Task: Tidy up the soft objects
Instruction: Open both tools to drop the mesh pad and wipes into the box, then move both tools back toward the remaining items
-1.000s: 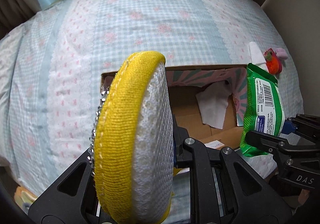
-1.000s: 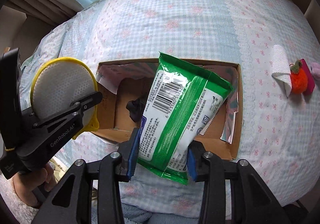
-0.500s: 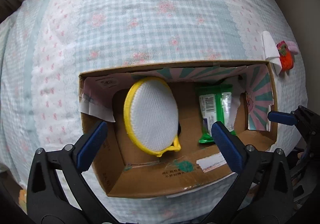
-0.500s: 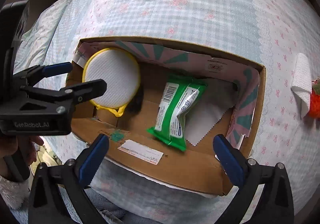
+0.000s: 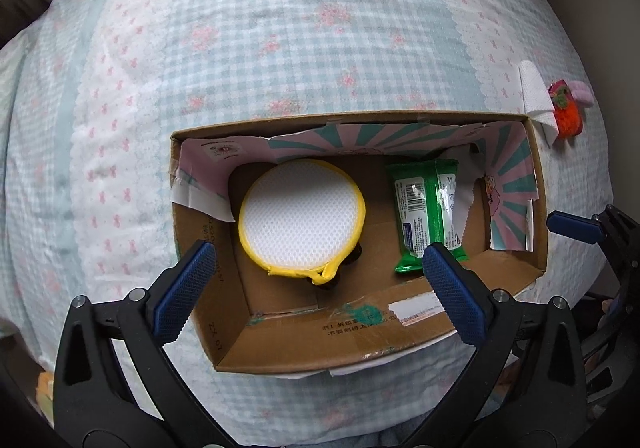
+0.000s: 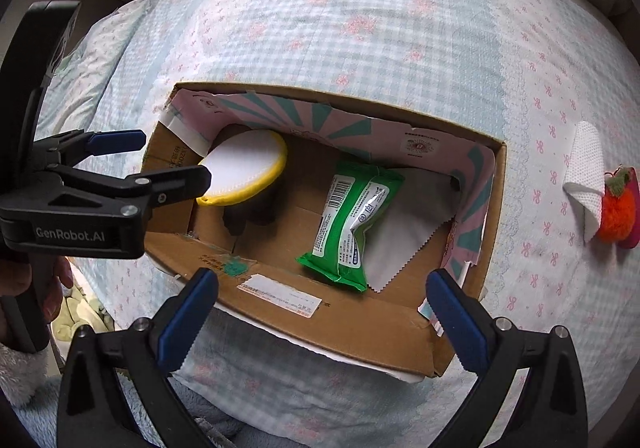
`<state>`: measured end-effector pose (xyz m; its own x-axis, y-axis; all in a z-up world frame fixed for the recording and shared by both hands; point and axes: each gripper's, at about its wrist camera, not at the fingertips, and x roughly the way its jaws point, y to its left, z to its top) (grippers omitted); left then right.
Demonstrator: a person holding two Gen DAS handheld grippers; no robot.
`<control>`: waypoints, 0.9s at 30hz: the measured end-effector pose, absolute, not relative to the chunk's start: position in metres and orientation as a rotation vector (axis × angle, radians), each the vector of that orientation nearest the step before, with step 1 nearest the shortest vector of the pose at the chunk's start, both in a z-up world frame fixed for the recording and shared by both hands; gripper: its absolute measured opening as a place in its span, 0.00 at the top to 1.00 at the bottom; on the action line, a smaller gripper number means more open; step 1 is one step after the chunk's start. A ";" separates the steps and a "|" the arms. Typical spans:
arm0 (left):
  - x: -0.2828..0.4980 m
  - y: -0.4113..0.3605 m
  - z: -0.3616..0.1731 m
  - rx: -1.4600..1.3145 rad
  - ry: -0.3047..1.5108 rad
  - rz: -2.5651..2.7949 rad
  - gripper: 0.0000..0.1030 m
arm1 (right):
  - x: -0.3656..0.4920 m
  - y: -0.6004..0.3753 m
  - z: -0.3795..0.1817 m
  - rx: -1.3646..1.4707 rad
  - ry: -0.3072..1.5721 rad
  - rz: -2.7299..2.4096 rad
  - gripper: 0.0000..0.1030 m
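Note:
An open cardboard box (image 5: 352, 340) (image 6: 332, 324) lies on a checked bedspread. Inside it, a round yellow-rimmed white pad (image 5: 302, 218) (image 6: 244, 168) rests on the left, a green wipes pack (image 5: 426, 218) (image 6: 352, 224) on the right, partly over a white cloth (image 6: 404, 232). My left gripper (image 5: 318, 288) is open and empty above the box's near wall; it also shows in the right wrist view (image 6: 168, 162). My right gripper (image 6: 320, 312) is open and empty above the box's near wall.
A folded white cloth (image 5: 534, 98) (image 6: 586, 176) and an orange plush strawberry (image 5: 568, 116) (image 6: 618, 214) on a pink item lie on the bedspread right of the box. The bed's edge runs below both grippers.
Both grippers opened and let go: the yellow pad and the green wipes pack now lie in the box. Both grippers have since drawn back a little.

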<state>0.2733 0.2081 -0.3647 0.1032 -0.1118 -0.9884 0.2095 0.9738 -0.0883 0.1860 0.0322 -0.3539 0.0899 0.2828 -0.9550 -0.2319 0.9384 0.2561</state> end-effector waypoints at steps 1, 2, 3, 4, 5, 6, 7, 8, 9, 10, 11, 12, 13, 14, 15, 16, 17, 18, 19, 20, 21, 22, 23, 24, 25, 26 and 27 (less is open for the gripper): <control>0.271 0.209 -0.361 0.077 1.445 -0.236 0.00 | 0.184 0.033 -0.350 0.038 1.426 0.383 0.00; 0.268 0.211 -0.358 0.072 1.438 -0.235 0.00 | 0.183 0.034 -0.348 0.030 1.425 0.383 0.00; 0.265 0.213 -0.354 0.067 1.432 -0.233 0.00 | 0.180 0.034 -0.345 0.022 1.429 0.379 0.00; 0.262 0.214 -0.350 0.060 1.428 -0.233 0.00 | 0.178 0.035 -0.342 0.015 1.433 0.370 0.00; 0.259 0.216 -0.346 0.053 1.425 -0.234 0.00 | 0.175 0.034 -0.339 0.012 1.435 0.360 0.00; 0.256 0.218 -0.342 0.048 1.419 -0.231 0.00 | 0.172 0.033 -0.336 0.017 1.435 0.354 0.00; 0.252 0.219 -0.338 0.047 1.411 -0.229 0.00 | 0.169 0.032 -0.333 0.028 1.433 0.352 0.00; 0.248 0.221 -0.333 0.047 1.403 -0.225 0.00 | 0.165 0.031 -0.329 0.037 1.428 0.346 0.00; 0.244 0.223 -0.329 0.046 1.396 -0.221 0.00 | 0.162 0.030 -0.324 0.042 1.419 0.338 0.00; 0.240 0.225 -0.324 0.043 1.387 -0.219 0.00 | 0.158 0.029 -0.318 0.045 1.408 0.333 0.00; 0.236 0.226 -0.320 0.039 1.380 -0.216 0.00 | 0.153 0.028 -0.312 0.049 1.396 0.329 0.00; 0.232 0.228 -0.315 0.034 1.372 -0.212 0.00 | 0.149 0.027 -0.305 0.053 1.382 0.324 0.00; 0.227 0.229 -0.309 0.030 1.361 -0.209 0.00 | 0.144 0.027 -0.298 0.055 1.367 0.317 0.00; 0.222 0.230 -0.303 0.027 1.350 -0.207 0.00 | 0.140 0.025 -0.291 0.057 1.352 0.309 0.00; 0.216 0.231 -0.297 0.026 1.338 -0.206 0.00 | 0.135 0.024 -0.283 0.058 1.335 0.299 0.00; 0.211 0.231 -0.290 0.026 1.326 -0.207 0.00 | 0.130 0.022 -0.275 0.058 1.314 0.283 0.00; 0.206 0.231 -0.283 0.029 1.312 -0.209 0.00 | 0.125 0.019 -0.268 0.061 1.295 0.266 0.00; 0.200 0.230 -0.276 0.033 1.299 -0.214 0.00 | 0.120 0.016 -0.260 0.067 1.279 0.251 0.00; 0.195 0.229 -0.269 0.037 1.282 -0.221 0.00 | 0.115 0.012 -0.252 0.073 1.260 0.233 0.00; 0.191 0.228 -0.262 0.042 1.266 -0.227 0.00 | 0.110 0.008 -0.244 0.080 1.243 0.214 0.00; 0.186 0.226 -0.254 0.048 1.250 -0.234 0.00 | 0.105 0.003 -0.237 0.090 1.228 0.197 0.00; 0.182 0.223 -0.247 0.053 1.235 -0.241 0.00 | 0.100 -0.002 -0.229 0.100 1.211 0.180 0.00; 0.178 0.221 -0.240 0.055 1.220 -0.248 0.00 | 0.094 -0.008 -0.221 0.109 1.193 0.159 0.00; 0.175 0.218 -0.234 0.055 1.203 -0.257 0.00 | 0.089 -0.015 -0.214 0.119 1.178 0.140 0.00; 0.171 0.214 -0.227 0.053 1.186 -0.265 0.00 | 0.084 -0.022 -0.207 0.130 1.165 0.123 0.00; 0.168 0.211 -0.221 0.051 1.171 -0.272 0.00 | 0.079 -0.030 -0.201 0.143 1.153 0.109 0.00; 0.166 0.207 -0.216 0.048 1.157 -0.281 0.00 | 0.074 -0.038 -0.196 0.156 1.136 0.096 0.00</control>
<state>0.1660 0.2069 -0.2157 0.3714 -0.1943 -0.9079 0.2434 0.9640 -0.1068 0.0741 -0.0384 -0.1956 0.4189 0.1555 -0.8946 0.0031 0.9850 0.1727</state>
